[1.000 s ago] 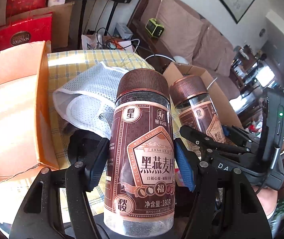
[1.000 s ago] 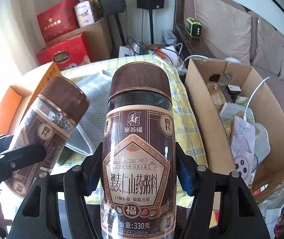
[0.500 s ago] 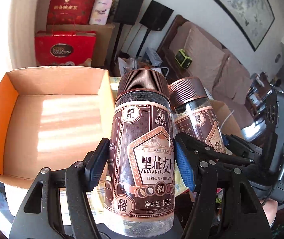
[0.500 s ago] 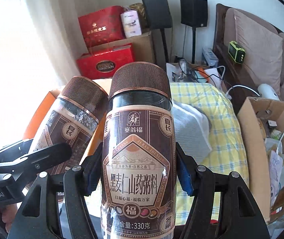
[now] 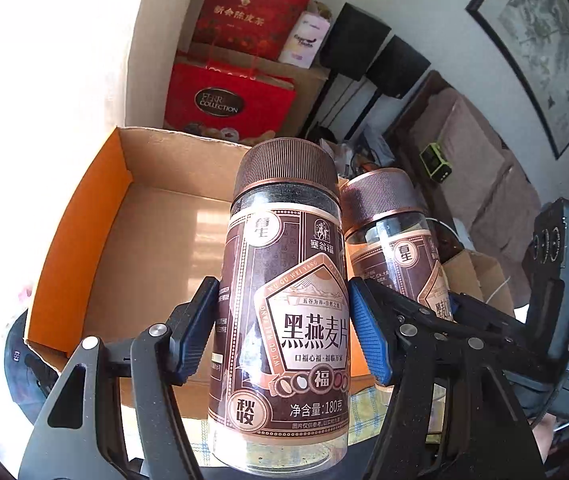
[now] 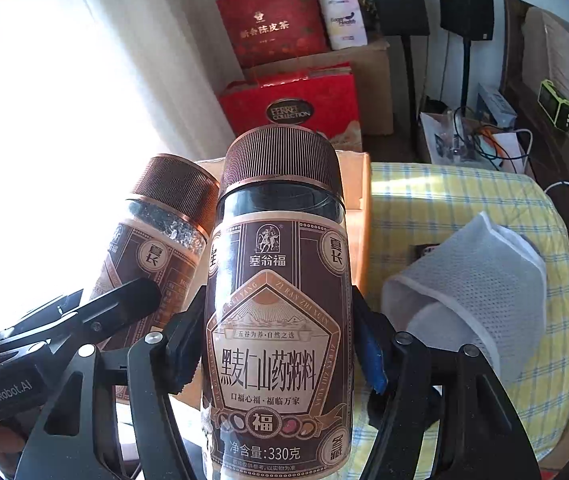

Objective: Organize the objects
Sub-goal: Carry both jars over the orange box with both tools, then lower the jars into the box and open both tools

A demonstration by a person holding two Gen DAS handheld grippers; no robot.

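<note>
Two jars carried to the open box

Over the past second both jars have swung away from the checked bedspread and mesh bag to hang at the cardboard box, so placing them inside looks next. The left gripper has its fingers clamped on the black-oat jar; the right gripper is clamped on the porridge-mix jar. Both are upright, clear-walled, brown-labelled, with ribbed copper caps.
</note>
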